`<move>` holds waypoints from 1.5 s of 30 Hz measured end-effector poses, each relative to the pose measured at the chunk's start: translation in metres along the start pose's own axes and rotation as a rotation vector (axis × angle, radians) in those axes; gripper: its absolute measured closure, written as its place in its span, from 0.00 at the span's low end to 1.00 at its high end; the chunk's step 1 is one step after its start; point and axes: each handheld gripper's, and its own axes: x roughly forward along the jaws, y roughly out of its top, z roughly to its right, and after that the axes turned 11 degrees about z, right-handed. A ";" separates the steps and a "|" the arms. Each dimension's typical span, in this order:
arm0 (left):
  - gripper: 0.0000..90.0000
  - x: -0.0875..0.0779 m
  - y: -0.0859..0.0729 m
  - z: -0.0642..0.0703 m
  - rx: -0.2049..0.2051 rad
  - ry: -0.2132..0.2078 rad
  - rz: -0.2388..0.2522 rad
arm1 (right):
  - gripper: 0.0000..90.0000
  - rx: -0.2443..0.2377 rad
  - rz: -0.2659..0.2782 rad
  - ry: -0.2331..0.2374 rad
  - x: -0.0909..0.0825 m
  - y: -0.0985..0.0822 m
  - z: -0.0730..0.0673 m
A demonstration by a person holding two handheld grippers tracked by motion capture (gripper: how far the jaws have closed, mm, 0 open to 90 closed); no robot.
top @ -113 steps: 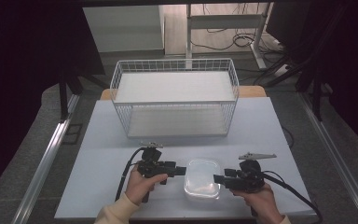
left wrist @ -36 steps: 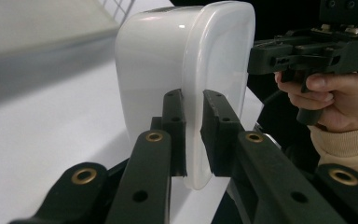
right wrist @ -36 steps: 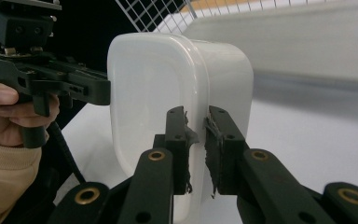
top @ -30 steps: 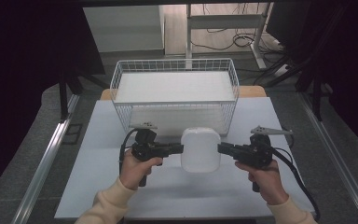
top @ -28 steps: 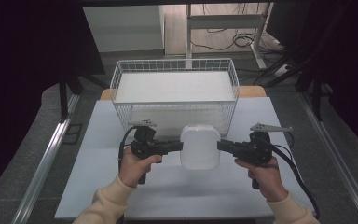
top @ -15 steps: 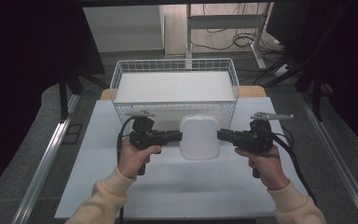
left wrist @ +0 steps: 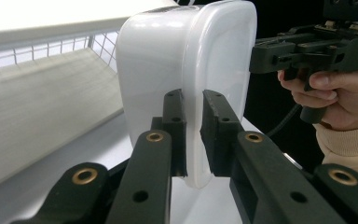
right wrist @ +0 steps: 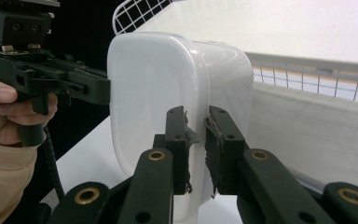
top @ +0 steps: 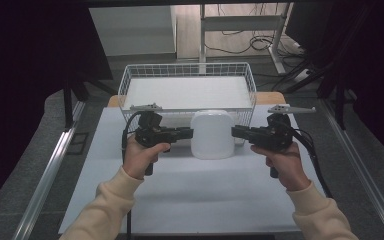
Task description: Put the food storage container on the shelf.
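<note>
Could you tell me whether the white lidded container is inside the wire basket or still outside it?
Outside: the container hangs before the basket, both grippers clamping its rim.

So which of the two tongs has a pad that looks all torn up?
The right tongs. Their black pads are frayed and ragged where they pinch the white container by its rim. The left tongs pinch the opposite rim with smooth, clean pads.

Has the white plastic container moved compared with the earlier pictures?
Yes. The white plastic container, clamped at its rim by the left gripper and right gripper, has risen off the table toward the wire basket; it now overlaps the basket's front wall.
</note>
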 end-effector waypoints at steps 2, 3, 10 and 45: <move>0.90 -0.001 0.004 -0.002 -0.003 -0.002 -0.002 | 0.88 0.003 -0.005 0.005 0.002 0.005 -0.001; 0.90 -0.001 0.004 -0.002 -0.003 -0.002 -0.002 | 0.88 0.003 -0.005 0.005 0.002 0.005 -0.001; 0.90 -0.004 0.023 0.000 0.015 0.005 0.012 | 0.88 -0.006 0.003 0.006 0.005 0.023 -0.003; 0.90 -0.022 0.093 -0.019 0.017 0.026 0.064 | 0.88 -0.049 -0.007 0.022 0.041 0.103 -0.009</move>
